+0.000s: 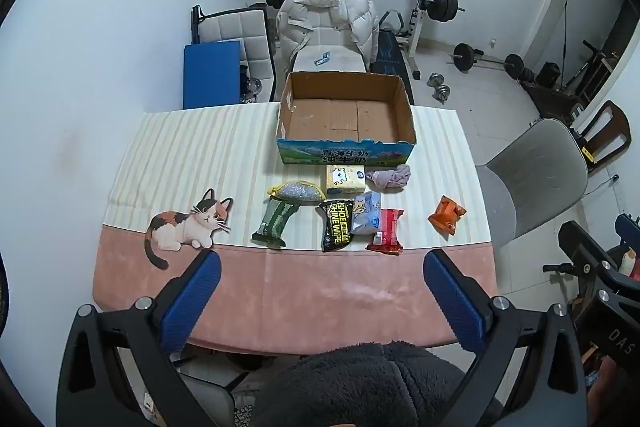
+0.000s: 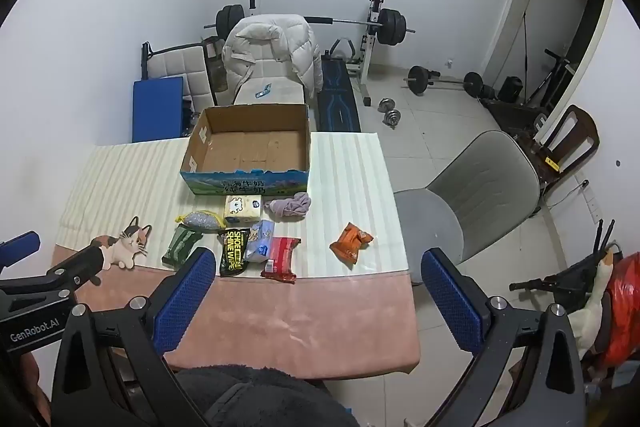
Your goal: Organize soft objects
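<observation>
- Plainly, both grippers hang above the near pink edge of the table (image 1: 320, 291), well short of the cardboard box (image 1: 346, 115); the left gripper (image 1: 322, 291) has its blue pads spread wide with nothing between them, and the right gripper (image 2: 316, 289) likewise stands apart and bare.
- Just in front of the box lie the soft things: a yellow tissue pack (image 1: 345, 179) and a mauve cloth (image 1: 390, 177) nearest it, then a mesh pouch (image 1: 296, 191), a green packet (image 1: 276, 223), a black shoe-wipe pack (image 1: 338, 229), a pale blue packet (image 1: 366, 213) and a red packet (image 1: 386, 231).
- An orange packet (image 1: 447, 215) sits apart from that cluster, further to the box's right.
- Only the right wrist view shows the left gripper's body, lettered GenRobot.AI, and a red bag (image 2: 624, 307) beside a grey chair (image 2: 472, 195).
- Only the left wrist view shows the printed cat (image 1: 188, 227) whole; in the right view the other tool covers part of it.
</observation>
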`<state>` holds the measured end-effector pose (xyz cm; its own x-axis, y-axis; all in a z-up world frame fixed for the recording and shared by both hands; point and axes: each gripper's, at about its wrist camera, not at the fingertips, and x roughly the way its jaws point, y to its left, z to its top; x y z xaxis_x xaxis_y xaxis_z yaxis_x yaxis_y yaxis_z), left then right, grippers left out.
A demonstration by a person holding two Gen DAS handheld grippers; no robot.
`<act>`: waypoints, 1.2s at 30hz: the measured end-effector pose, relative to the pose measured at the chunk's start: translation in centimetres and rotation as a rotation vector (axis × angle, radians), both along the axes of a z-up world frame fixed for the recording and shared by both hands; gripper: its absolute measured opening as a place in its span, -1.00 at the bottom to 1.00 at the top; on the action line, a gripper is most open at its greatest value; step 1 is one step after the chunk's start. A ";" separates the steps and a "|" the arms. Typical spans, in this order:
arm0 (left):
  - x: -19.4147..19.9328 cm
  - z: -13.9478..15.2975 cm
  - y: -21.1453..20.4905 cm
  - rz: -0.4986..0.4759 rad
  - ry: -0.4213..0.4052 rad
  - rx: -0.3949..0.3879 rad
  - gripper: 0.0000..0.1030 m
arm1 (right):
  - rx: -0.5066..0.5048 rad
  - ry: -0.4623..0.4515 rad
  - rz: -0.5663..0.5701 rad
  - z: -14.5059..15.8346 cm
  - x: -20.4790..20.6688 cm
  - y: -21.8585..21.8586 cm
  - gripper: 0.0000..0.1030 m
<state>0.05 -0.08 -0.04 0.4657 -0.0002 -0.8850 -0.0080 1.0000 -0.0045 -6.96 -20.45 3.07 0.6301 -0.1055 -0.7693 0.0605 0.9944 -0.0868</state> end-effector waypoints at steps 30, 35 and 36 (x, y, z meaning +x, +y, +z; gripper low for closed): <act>0.7 0.6 0.1 0.021 -0.030 -0.020 1.00 | 0.014 -0.023 0.001 0.3 0.1 -1.0 1.00; 0.6 0.6 -0.2 0.026 -0.026 -0.022 1.00 | 0.011 -0.017 0.011 0.2 0.2 -0.9 1.00; 0.6 0.6 -0.2 0.027 -0.027 -0.021 1.00 | 0.009 -0.017 0.013 0.2 0.2 -0.8 1.00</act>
<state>0.64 -0.31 0.55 0.4899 -0.0058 -0.8718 -0.0344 0.9991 -0.0260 -6.76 -21.29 3.25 0.6445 -0.0908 -0.7592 0.0493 0.9958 -0.0773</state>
